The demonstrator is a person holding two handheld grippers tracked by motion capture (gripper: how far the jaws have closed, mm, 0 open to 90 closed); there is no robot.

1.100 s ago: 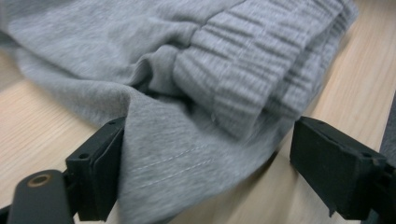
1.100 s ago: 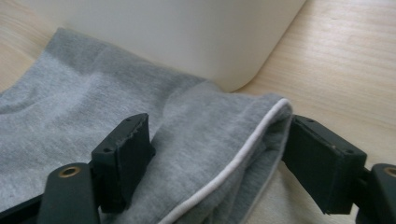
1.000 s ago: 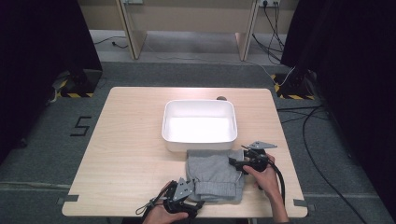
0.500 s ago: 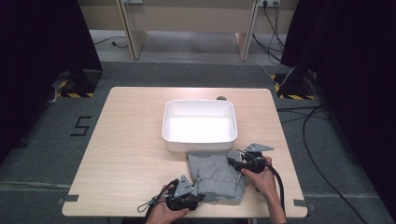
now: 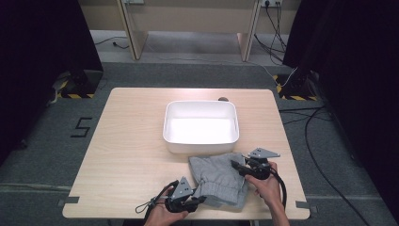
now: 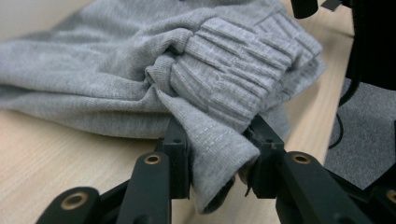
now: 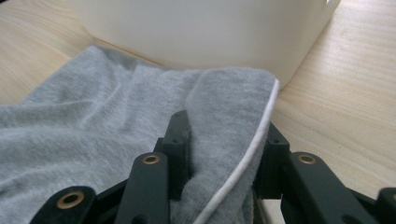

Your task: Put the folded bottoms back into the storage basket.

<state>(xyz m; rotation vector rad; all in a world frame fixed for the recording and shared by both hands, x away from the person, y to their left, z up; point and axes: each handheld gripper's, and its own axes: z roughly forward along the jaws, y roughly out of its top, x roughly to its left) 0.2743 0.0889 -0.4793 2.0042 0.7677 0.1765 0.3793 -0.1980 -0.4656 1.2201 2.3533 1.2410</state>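
- High view: a folded grey knit garment with a ribbed elastic band [image 5: 219, 179] lies on the near part of the light wooden table [image 5: 127, 141], just in front of the white rectangular plastic tub [image 5: 201, 126] and touching its near wall. Its long axis runs from the tub toward the table's near edge, leaning slightly to the right, with the gathered band at the near end.
- High view: the left gripper [image 5: 200, 201] lies low at the near edge, pointing right into the garment's near left corner; the hand [image 5: 162, 215] behind it comes up from below. The right gripper [image 5: 234, 164] points left into the garment's right edge, its hand [image 5: 267, 186] angled in from the near right.
- Left gripper view: its jaws have just been closing and now pinch a fold of the ribbed band [image 6: 219, 140] between them, the cloth bunched and lifted a little off the wood.
- Right gripper view: its jaws have likewise just been closing and clamp the fleecy grey edge with a white seam [image 7: 233, 177]; the tub's wall [image 7: 210, 32] stands right behind the cloth.
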